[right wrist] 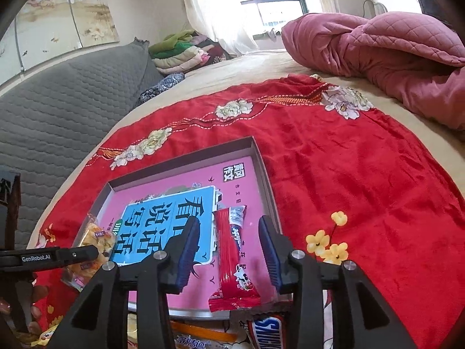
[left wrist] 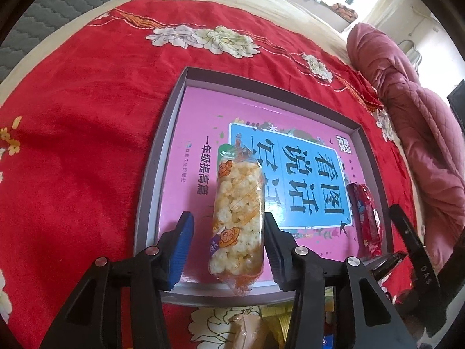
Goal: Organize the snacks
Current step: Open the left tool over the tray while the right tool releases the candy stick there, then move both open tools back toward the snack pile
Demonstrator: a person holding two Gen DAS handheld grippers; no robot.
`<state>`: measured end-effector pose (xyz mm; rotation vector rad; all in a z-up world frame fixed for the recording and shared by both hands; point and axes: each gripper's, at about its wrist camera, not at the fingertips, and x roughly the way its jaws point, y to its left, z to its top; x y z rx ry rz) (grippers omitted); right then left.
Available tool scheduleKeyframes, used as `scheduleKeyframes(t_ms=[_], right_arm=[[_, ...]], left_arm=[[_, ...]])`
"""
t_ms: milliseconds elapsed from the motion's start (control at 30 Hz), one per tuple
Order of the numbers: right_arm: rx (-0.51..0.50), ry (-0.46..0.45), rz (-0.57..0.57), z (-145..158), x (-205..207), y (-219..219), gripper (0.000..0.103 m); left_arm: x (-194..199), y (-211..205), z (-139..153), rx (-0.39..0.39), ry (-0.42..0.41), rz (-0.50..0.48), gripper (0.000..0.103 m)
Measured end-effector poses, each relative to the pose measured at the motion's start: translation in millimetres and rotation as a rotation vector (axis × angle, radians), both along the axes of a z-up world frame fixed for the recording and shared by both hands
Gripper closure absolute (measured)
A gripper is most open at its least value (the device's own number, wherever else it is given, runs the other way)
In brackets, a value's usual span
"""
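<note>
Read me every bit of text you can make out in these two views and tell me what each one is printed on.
"看图说话写话": blue panel of the pink book cover in the tray, seen upside down.
"一年级提高篇": pink book cover.
"GenRobot.AI": side of the left gripper.
"DAS": side of the right gripper.
"SNICK", cut off by the frame: brown bar wrapper.
Print on the popcorn pack and the red wrapper: too small to read.

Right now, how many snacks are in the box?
2. The puffed rice bar lies near the box's left side, the red snack bar near its right. More snacks lie outside the box's near edge, partly hidden.
</note>
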<state>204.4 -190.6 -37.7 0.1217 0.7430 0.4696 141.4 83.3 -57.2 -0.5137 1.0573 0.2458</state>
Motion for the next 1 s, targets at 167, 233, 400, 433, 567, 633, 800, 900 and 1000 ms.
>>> scheduleKeyframes(t_ms=[167,233,400,433,567,633,800,900,1000], right_arm=[[0.015,-0.019,0.0,8,-4,-4,0.059],[0.024,-0.027,0.001,12,-6,-7,0.058],[0.043,-0.043,0.004,19,-10,-13,0.057],[0.045,-0.044,0.003,20,-11,-14,0.055],[0.055,-0.054,-0.003,24,-13,-18,0.054],[0.057,-0.06,-0.003,26,-14,-19,0.054],[0.063,-0.066,-0.004,30,-16,-22,0.054],[0.065,-0.073,-0.007,33,-19,-25,0.053],[0.066,-0.077,-0.009,35,-20,-26,0.05]], left_arm=[[-2,1,0,0.001,0.004,0.003,0.048],[-2,1,1,-0.001,-0.003,0.003,0.048],[-4,1,5,-0.009,-0.022,-0.001,0.048],[-4,1,6,-0.01,-0.023,-0.002,0.048],[-7,-1,11,-0.015,-0.034,-0.009,0.048],[-8,-1,13,-0.022,-0.042,-0.011,0.048],[-10,-2,22,-0.023,-0.062,-0.015,0.048],[-13,-3,30,-0.024,-0.08,-0.026,0.048],[-17,-5,38,-0.025,-0.096,-0.036,0.048]])
